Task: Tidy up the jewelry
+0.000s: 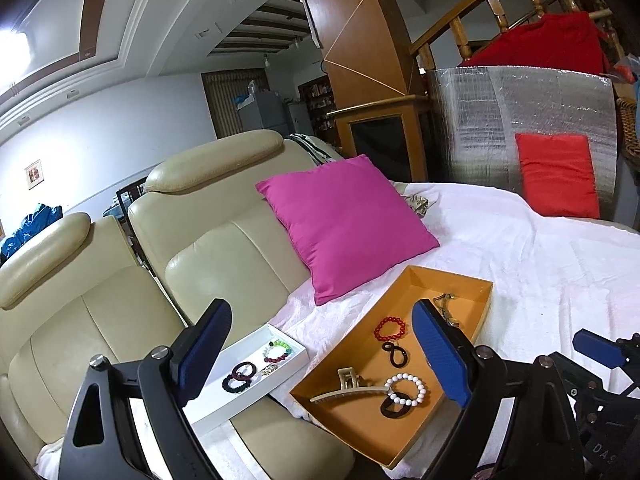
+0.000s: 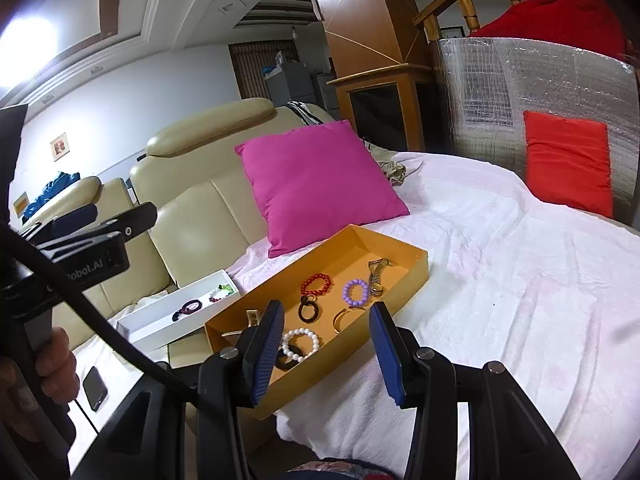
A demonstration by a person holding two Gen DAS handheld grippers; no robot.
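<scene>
A few bracelets lie in the white tray (image 1: 256, 376); most remain in the orange box (image 1: 400, 364). Both grippers' fingers (image 1: 208, 348) gape empty above.

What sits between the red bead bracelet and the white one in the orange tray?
A black figure-eight hair tie lies between the red bracelet and the white bracelet; both wrist views show it.

R gripper (image 2: 326, 346) jaws apart, empty, above orange tray (image 2: 404, 276) w/ bracelets.

"obot.ai" on left gripper (image 2: 76, 216) body, "das" on right gripper (image 1: 600, 344) body
</scene>
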